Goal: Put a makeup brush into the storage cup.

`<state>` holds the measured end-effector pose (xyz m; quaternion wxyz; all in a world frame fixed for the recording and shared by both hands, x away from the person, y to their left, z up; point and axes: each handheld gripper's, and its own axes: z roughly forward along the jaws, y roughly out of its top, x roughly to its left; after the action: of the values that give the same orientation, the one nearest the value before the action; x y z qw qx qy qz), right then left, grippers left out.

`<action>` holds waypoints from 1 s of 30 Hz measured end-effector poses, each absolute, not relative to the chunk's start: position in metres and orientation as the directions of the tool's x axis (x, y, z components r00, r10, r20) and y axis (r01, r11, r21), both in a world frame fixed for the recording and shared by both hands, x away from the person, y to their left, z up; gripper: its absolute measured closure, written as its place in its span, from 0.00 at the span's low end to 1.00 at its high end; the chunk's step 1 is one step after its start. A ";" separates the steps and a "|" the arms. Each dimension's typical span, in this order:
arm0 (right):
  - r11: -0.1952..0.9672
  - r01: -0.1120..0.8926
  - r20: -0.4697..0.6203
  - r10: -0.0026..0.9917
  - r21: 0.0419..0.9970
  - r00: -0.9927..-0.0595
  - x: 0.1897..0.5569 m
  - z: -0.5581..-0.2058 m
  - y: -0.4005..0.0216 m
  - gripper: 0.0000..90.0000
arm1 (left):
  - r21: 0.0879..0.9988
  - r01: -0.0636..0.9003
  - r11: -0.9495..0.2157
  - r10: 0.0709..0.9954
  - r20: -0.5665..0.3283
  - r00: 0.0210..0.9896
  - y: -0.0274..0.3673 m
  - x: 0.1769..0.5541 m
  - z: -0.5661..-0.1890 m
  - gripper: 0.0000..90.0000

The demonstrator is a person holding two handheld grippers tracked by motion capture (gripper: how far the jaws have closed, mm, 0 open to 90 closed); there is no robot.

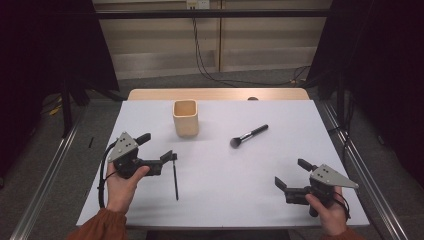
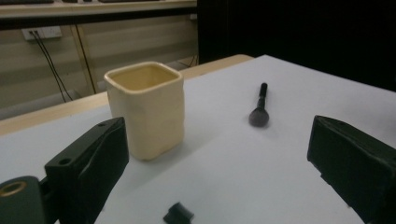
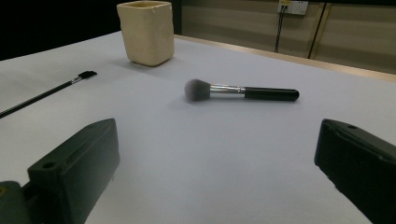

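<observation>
A cream square cup (image 1: 185,117) stands upright at the back middle of the white table (image 1: 225,200). A fluffy makeup brush (image 1: 248,135) with a black handle lies to its right. A thin black brush (image 1: 175,177) lies front-left, its head close to my left gripper (image 1: 156,147), which is open and holds nothing. My right gripper (image 1: 292,173) rests front-right, open and apart from everything. The left gripper view has the cup (image 2: 145,109), the makeup brush (image 2: 259,107) and the thin brush's tip (image 2: 179,214). The right gripper view faces the makeup brush (image 3: 240,92), cup (image 3: 145,31) and thin brush (image 3: 46,93).
A wooden strip (image 1: 220,94) runs along the table's far edge. Metal rails (image 1: 47,165) flank the table on both sides. Cables (image 1: 210,70) hang from a wall socket and trail over the floor behind. Dark curtains stand at the left and right.
</observation>
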<state>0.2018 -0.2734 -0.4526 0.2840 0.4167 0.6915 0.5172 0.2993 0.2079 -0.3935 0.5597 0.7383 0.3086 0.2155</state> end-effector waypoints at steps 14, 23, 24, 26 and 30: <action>0.114 0.285 0.042 0.872 0.952 -0.488 0.202 -0.453 -0.274 0.00 | 0.940 0.248 -0.235 0.699 -0.014 0.715 0.188 0.330 -0.390 0.05; 0.118 0.287 0.040 0.871 0.951 -0.490 0.202 -0.453 -0.274 0.00 | 0.880 0.364 -0.304 0.702 -0.052 0.711 0.181 0.343 -0.392 0.07; 0.120 0.287 0.037 0.871 0.950 -0.489 0.202 -0.454 -0.274 0.00 | 0.874 0.384 -0.299 0.696 -0.075 0.714 0.181 0.344 -0.392 0.07; 0.117 0.289 0.040 0.873 0.950 -0.487 0.202 -0.454 -0.274 0.00 | 0.868 0.389 -0.308 0.701 -0.069 0.710 0.180 0.345 -0.393 0.08; 0.118 0.291 0.040 0.874 0.949 -0.485 0.202 -0.454 -0.273 0.00 | 0.825 0.435 -0.362 0.705 -0.063 0.707 0.179 0.348 -0.392 0.08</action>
<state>0.2025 -0.2734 -0.4540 0.2835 0.4209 0.6920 0.5134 0.3481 0.1794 -0.3920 0.4423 0.8110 0.3512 0.1526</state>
